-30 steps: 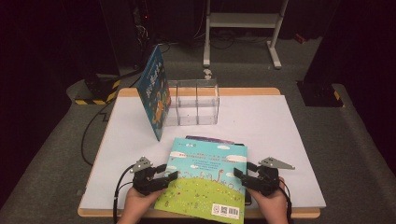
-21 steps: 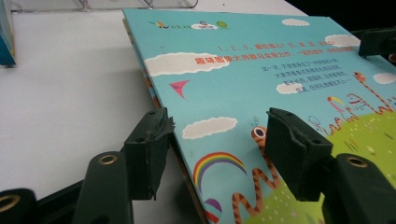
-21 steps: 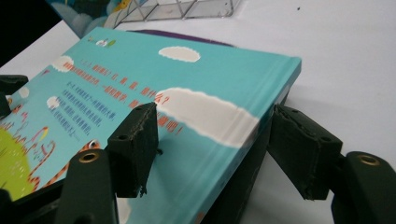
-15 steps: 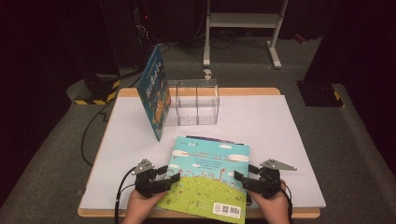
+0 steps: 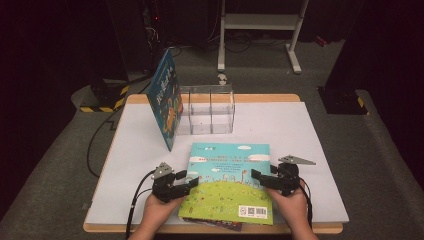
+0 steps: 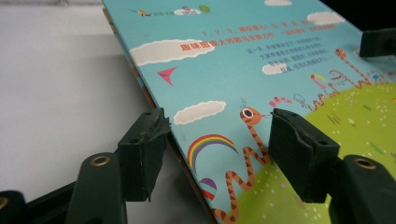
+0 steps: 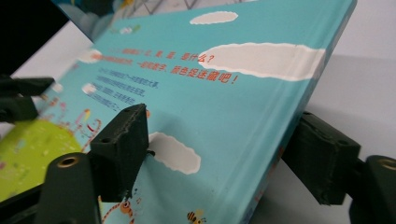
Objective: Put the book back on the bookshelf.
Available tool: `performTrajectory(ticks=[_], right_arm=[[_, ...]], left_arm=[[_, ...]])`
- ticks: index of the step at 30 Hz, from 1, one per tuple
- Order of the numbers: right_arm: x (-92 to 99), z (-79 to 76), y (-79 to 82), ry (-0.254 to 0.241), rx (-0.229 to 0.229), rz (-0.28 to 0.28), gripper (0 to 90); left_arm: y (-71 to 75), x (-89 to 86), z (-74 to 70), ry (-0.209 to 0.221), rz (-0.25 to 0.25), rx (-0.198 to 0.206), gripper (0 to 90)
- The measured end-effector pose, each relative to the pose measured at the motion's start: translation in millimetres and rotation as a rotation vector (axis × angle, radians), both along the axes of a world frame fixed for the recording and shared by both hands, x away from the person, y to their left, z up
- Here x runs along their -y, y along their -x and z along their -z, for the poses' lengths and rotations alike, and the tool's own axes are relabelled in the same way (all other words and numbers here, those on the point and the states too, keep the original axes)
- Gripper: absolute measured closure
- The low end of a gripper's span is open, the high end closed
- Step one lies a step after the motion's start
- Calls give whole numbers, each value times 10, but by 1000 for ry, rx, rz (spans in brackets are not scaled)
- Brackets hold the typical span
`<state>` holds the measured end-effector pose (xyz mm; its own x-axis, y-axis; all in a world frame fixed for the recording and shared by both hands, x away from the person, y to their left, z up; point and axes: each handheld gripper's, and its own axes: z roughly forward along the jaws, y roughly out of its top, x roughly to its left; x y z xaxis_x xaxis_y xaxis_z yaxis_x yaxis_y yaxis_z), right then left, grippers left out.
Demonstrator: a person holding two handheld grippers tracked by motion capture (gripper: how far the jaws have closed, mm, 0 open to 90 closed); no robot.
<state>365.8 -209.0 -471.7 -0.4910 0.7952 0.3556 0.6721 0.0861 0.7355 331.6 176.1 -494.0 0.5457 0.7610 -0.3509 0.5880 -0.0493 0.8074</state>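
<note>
A picture book with a sky-blue and green cover (image 5: 230, 180) lies flat at the table's front, on top of another book (image 5: 215, 224). My left gripper (image 5: 192, 181) is at its left edge and my right gripper (image 5: 256, 177) at its right edge. In the left gripper view the book's edge (image 6: 261, 70) runs between the jaws of the gripper (image 6: 217, 121); they stand apart and have just closed a little. In the right gripper view the cover (image 7: 224, 93) passes between the spread jaws of that gripper (image 7: 219, 121), which have just been opening.
A second blue book (image 5: 167, 102) stands on edge, leaning against a clear acrylic divider box (image 5: 207, 112) at the back of the white mat (image 5: 300, 130). A cable (image 5: 137, 200) trails from the left gripper. A metal stand (image 5: 260, 22) is on the floor behind the table.
The top book has turned from slightly skewed to square with the table's front edge. Both grippers have shifted a little away from the person along its sides.
</note>
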Motion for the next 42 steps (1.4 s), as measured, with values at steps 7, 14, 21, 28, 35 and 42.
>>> performTrajectory(ticks=[7, 14, 21, 28, 35, 42], right_arm=[[80, 82, 239, -14, 32, -26, 230], [25, 135, 230, -34, -3, -79, 146], [-9, 135, 218, -40, -27, -48, 156], [-15, 110, 193, -26, -57, -50, 157], [-32, 18, 203, 16, -26, -43, 172], [13, -220, 200, 10, 88, -7, 283]], left_arm=[[-1, -34, 63, 73, 18, -48, 240], [-69, 101, 25, 50, 60, -77, 175], [-67, 93, -4, 44, 60, -86, 194], [-59, 96, -34, 33, 56, -85, 209], [-62, 99, -79, 43, 39, -66, 248], [-87, 93, -298, 44, 5, 33, 335]])
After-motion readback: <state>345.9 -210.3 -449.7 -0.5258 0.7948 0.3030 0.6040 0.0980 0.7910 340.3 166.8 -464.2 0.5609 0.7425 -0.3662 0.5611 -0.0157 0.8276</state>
